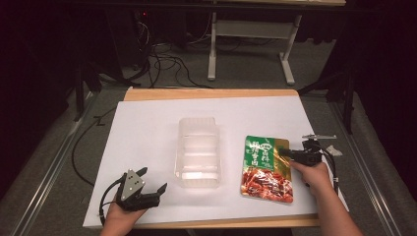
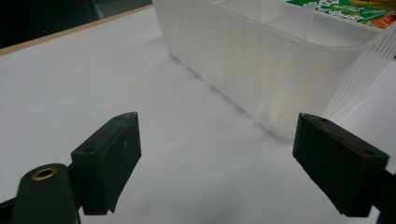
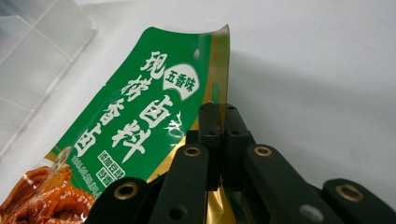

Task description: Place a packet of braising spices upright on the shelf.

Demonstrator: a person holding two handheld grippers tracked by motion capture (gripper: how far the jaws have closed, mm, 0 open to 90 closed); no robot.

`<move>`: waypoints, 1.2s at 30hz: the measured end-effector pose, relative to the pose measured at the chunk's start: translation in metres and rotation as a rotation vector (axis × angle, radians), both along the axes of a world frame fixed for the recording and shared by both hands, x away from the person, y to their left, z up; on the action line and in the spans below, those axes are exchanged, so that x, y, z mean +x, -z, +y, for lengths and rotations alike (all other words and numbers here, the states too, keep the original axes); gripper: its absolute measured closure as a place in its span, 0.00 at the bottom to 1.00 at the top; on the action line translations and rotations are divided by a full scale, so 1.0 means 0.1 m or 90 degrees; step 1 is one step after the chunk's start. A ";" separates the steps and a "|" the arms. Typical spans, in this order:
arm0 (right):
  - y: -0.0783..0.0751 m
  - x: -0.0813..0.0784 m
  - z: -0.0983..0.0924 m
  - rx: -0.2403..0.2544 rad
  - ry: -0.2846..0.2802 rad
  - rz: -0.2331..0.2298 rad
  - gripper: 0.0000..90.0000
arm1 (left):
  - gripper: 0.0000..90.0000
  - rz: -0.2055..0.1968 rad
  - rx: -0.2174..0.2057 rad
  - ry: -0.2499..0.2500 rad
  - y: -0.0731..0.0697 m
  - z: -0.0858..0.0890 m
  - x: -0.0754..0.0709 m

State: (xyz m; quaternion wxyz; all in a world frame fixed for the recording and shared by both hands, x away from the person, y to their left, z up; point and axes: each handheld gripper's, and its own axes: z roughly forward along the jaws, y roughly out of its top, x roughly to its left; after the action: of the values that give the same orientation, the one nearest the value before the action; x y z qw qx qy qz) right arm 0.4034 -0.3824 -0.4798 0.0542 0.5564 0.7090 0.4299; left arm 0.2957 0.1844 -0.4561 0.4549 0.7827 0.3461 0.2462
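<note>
Pouch [image 3: 140,126] edge between right gripper [image 3: 219,121] jaws

We see the food pouch [image 3: 135,135] pinched at its edge between the right gripper's fingers [image 3: 211,122], the plastic tray [image 2: 261,60] lying ahead of the left gripper's fingers [image 2: 112,154].

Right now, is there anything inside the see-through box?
The clear box looks empty; only its dividers show. The green food pouch lies beside it, pinched by the right gripper. What's under the pouch is hidden.

Dim room, grey floor [image 1: 255,69], tangled cables [image 1: 162,59]
</note>
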 end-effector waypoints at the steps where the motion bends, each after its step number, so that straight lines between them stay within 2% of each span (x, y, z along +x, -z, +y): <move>1: -0.01 0.00 0.00 0.001 0.000 0.000 1.00 | 0.18 0.000 0.000 0.000 0.00 0.00 0.00; 4: -0.04 -0.03 0.00 0.002 0.007 -0.002 1.00 | 0.18 -0.001 0.000 -0.001 0.00 0.00 0.00; 7: -0.08 -0.06 0.03 -0.016 0.008 -0.014 1.00 | 0.18 -0.002 0.000 -0.001 0.00 0.00 0.00; 11: -0.14 -0.12 0.00 0.001 0.009 -0.028 1.00 | 0.18 -0.002 0.000 -0.002 -0.01 0.01 0.00; 16: -0.19 -0.20 -0.02 0.000 -0.002 -0.053 1.00 | 0.18 -0.003 -0.004 -0.003 -0.01 0.01 -0.01; 20: -0.26 -0.28 -0.05 0.020 0.000 -0.073 1.00 | 0.18 -0.003 -0.003 -0.004 -0.01 0.01 -0.01; 24: -0.37 -0.36 -0.04 0.030 0.002 -0.102 1.00 | 0.18 -0.005 -0.003 -0.004 -0.02 0.01 -0.01; 31: -0.64 -0.49 0.08 0.033 -0.011 -0.183 1.00 | 0.18 -0.009 -0.007 -0.007 -0.03 0.01 -0.01; 36: -0.80 -0.58 0.16 0.035 -0.016 -0.230 1.00 | 0.18 -0.012 -0.009 -0.008 -0.03 0.02 -0.02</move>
State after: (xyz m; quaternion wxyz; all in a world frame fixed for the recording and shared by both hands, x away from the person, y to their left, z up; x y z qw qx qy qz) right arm 0.3450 -0.3659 -0.3997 0.1600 0.4628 0.6826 0.5425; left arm 0.2942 0.1866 -0.4527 0.4623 0.7747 0.3486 0.2542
